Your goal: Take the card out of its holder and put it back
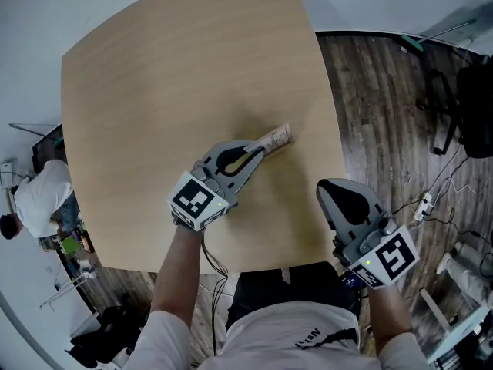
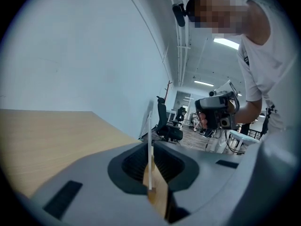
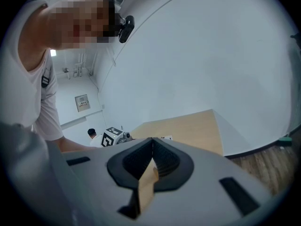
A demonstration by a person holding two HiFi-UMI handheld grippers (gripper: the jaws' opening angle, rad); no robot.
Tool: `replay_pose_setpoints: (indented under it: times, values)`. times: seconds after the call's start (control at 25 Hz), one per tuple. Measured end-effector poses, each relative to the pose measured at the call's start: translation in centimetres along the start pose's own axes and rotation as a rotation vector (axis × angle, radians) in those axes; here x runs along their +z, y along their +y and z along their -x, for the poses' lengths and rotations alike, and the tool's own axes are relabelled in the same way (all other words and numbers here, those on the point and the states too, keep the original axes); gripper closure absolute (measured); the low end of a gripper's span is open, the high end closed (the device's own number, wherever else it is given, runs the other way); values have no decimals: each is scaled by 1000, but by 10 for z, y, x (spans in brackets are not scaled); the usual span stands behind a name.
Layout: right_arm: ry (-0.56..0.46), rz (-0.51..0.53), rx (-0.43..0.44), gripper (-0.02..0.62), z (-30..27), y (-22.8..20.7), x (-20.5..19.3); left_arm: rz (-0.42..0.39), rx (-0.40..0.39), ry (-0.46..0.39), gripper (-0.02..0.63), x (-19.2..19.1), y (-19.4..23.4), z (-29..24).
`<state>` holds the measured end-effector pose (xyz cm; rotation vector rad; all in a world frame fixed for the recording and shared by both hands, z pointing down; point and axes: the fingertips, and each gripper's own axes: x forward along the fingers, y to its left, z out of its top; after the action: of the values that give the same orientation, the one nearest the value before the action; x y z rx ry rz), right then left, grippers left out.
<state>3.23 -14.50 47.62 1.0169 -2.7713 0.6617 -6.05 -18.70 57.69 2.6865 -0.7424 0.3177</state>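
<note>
A pale, patterned flat piece, the card holder (image 1: 276,138), sticks out of my left gripper (image 1: 260,150) over the middle of the wooden table (image 1: 154,91). The jaws are shut on it. In the left gripper view the card holder (image 2: 149,140) shows edge-on as a thin white strip pinched in my left gripper (image 2: 151,149). I cannot tell the card apart from its holder. My right gripper (image 1: 340,187) hangs at the table's near right corner, shut, with nothing in it. In the right gripper view my right gripper (image 3: 153,150) has its pads pressed together and empty.
The table's right edge (image 1: 331,122) drops to dark wood flooring (image 1: 385,114) with cables and a black chair base (image 1: 451,114). A seated person (image 1: 38,199) is at the far left. Office chairs (image 2: 165,124) stand beyond the table in the left gripper view.
</note>
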Motion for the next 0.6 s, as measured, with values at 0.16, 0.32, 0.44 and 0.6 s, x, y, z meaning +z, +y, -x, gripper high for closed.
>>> replay_pose_setpoints:
  times: [0.16, 0.32, 0.44, 0.6]
  values:
    - [3, 1, 8, 581, 0, 2, -1, 16, 17, 6, 578, -6, 4, -1]
    - [6, 2, 11, 581, -1, 3, -3, 20, 20, 33, 578, -17, 6, -3]
    - [8, -1, 11, 581, 0, 2, -4, 1, 28, 70, 578, -28, 5, -6]
    - [8, -3, 17, 581, 0, 1, -5, 19, 45, 57, 563, -25, 6, -2]
